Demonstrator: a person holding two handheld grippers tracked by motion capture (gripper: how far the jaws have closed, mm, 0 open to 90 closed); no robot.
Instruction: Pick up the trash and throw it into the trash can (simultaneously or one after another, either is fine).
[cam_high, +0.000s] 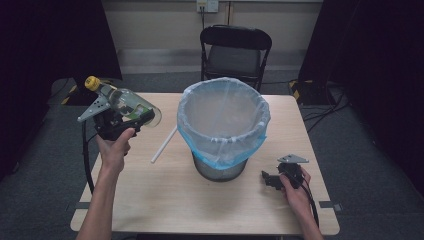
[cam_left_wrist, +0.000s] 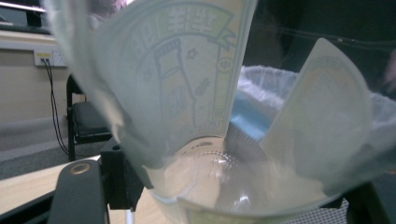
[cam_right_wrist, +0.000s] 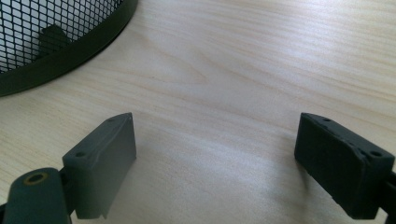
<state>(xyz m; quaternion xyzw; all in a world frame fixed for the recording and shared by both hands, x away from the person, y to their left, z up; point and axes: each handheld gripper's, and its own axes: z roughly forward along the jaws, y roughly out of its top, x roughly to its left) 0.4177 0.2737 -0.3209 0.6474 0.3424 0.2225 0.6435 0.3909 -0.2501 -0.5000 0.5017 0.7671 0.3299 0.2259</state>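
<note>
A clear plastic bottle (cam_high: 125, 102) with a yellow cap and a green label hangs above the table's left side, lying sideways in my left gripper (cam_high: 134, 119), which is shut on it. In the left gripper view the bottle (cam_left_wrist: 187, 93) sits close between the jaws, its base toward the camera. A black mesh bin (cam_high: 222, 127) lined with a pale blue bag stands at the table's middle. My right gripper (cam_high: 267, 179) rests low on the table right of the bin, open, with bare wood between its fingers (cam_right_wrist: 102, 158).
A white straw-like stick (cam_high: 164, 145) lies on the wooden table (cam_high: 165, 200) between the left hand and the bin. A black folding chair (cam_high: 235, 50) stands behind the table. The bin's mesh wall (cam_right_wrist: 46, 42) is close ahead of the right gripper.
</note>
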